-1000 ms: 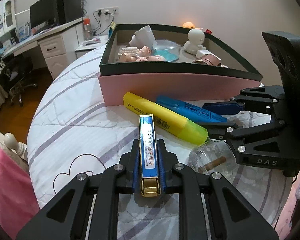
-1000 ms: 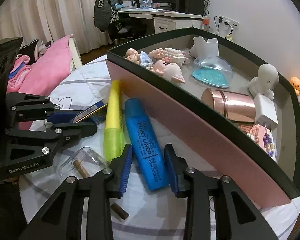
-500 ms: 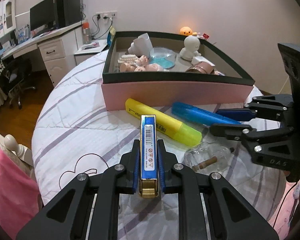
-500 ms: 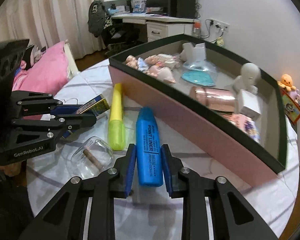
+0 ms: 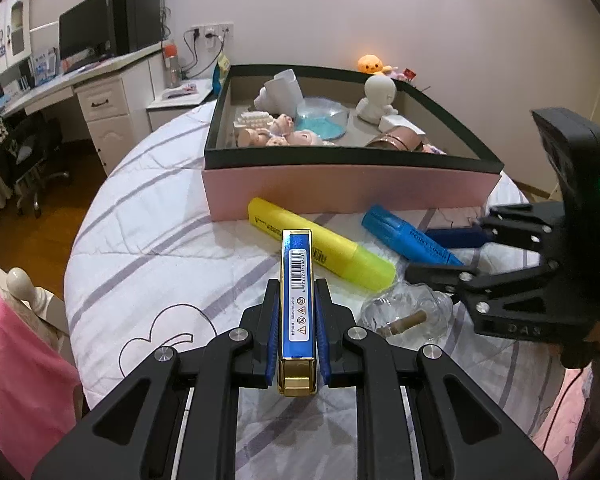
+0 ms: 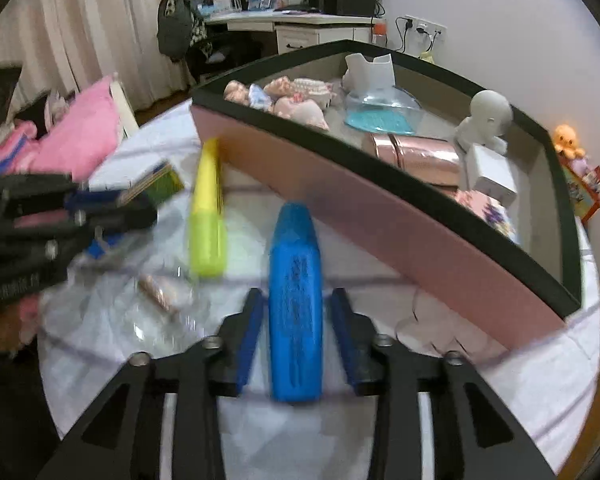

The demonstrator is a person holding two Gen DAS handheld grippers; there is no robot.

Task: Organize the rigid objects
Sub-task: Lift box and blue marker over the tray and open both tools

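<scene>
My left gripper (image 5: 297, 300) is shut on a blue and gold lighter (image 5: 297, 292), held above the round table. My right gripper (image 6: 298, 304) straddles a blue highlighter (image 6: 296, 296); its pads show small gaps beside the marker, and the frame is blurred, so a grip cannot be told. The left wrist view shows that highlighter (image 5: 408, 236) between the right gripper's fingers (image 5: 456, 238). A yellow highlighter (image 5: 320, 248) lies in front of the pink box (image 5: 340, 184), which holds dolls, a white figurine and a rose-gold tin.
A clear glass piece with a cork (image 5: 404, 316) lies by the yellow highlighter. The table has a white quilted cover (image 5: 148, 240). A pink pillow (image 6: 80, 136) and a desk (image 5: 100, 84) lie beyond the table.
Both grippers have drawn back from the box. The blue highlighter has swung around with the right gripper and now points straight ahead between its fingers. The lighter stays in the left gripper.
</scene>
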